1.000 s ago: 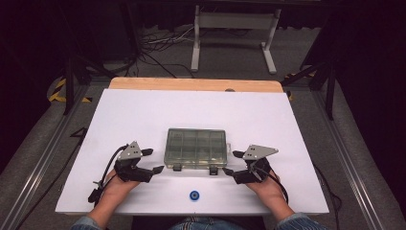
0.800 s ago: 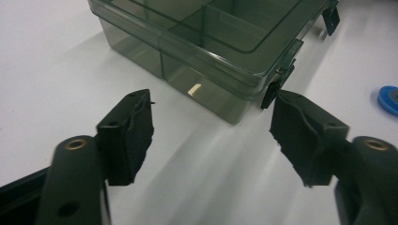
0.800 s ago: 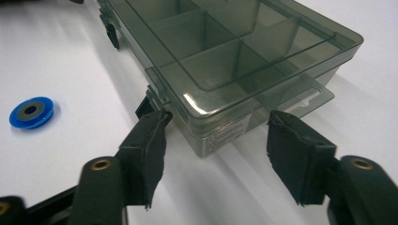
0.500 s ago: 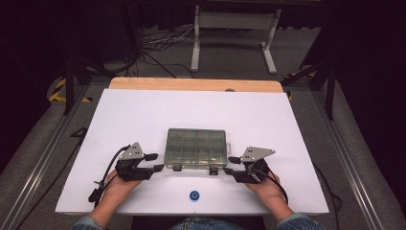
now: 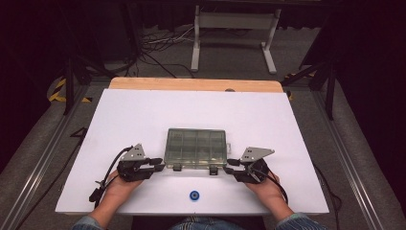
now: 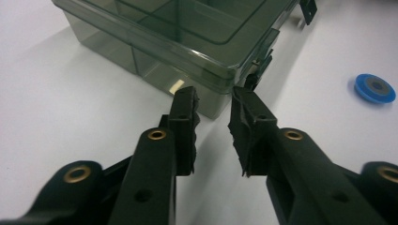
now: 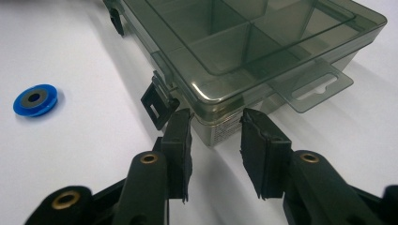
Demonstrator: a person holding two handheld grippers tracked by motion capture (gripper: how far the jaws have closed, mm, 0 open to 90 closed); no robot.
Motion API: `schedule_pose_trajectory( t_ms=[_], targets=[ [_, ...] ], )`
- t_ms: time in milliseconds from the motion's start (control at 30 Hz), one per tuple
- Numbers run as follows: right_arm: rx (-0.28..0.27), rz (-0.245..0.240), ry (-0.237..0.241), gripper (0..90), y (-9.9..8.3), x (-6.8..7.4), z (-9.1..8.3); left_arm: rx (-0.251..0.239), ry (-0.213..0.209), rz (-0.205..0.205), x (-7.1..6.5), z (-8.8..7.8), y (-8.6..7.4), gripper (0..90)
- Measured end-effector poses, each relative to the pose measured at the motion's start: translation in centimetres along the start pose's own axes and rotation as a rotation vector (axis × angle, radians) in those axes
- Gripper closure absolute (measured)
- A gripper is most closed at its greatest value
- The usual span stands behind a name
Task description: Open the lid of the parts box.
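Fingers (image 6: 184, 110) at shut compartment box (image 5: 196, 146)

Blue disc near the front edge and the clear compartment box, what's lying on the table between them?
Nothing: in the high view, bare white table separates the blue disc from the compartment box.

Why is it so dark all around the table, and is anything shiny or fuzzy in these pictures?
High view: light falls on the white table, the room around it is nearly black. Left gripper view: a small bright glint on the smoky plastic compartment box; the near black jaws look soft, and the blue disc is a bit fuzzy. Right gripper view: the box lid has a pale sheen, and dark shadows lie under the jaws.
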State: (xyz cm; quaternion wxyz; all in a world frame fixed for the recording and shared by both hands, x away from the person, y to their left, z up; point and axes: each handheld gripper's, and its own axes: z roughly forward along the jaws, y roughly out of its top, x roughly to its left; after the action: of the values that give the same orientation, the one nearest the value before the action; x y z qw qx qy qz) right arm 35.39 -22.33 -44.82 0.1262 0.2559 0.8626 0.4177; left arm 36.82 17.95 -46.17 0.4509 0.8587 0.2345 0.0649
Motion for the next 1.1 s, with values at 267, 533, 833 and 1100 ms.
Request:
schedule_pose_trajectory(
  t_ms=[267, 533, 833, 1100],
  targets=[
    [-0.002, -0.001, -0.002, 65.8, 0.0, 0.01, -0.05, 0.0, -0.003, 0.018, -0.06, 0.07, 0.08, 76.5],
    [-0.006, -0.006, -0.002, 67.8, 0.05, 0.07, -0.15, -0.002, -0.003, 0.022, -0.25, 0.11, 0.11, 78.1],
    [-0.005, -0.012, -0.003, 67.9, 0.05, 0.07, -0.16, 0.0, 0.0, 0.032, -0.28, 0.06, 0.16, 78.6],
    [-0.004, -0.015, -0.007, 68.2, 0.06, 0.09, -0.17, 0.0, -0.001, 0.035, -0.28, 0.02, 0.18, 78.9]
  ],
)
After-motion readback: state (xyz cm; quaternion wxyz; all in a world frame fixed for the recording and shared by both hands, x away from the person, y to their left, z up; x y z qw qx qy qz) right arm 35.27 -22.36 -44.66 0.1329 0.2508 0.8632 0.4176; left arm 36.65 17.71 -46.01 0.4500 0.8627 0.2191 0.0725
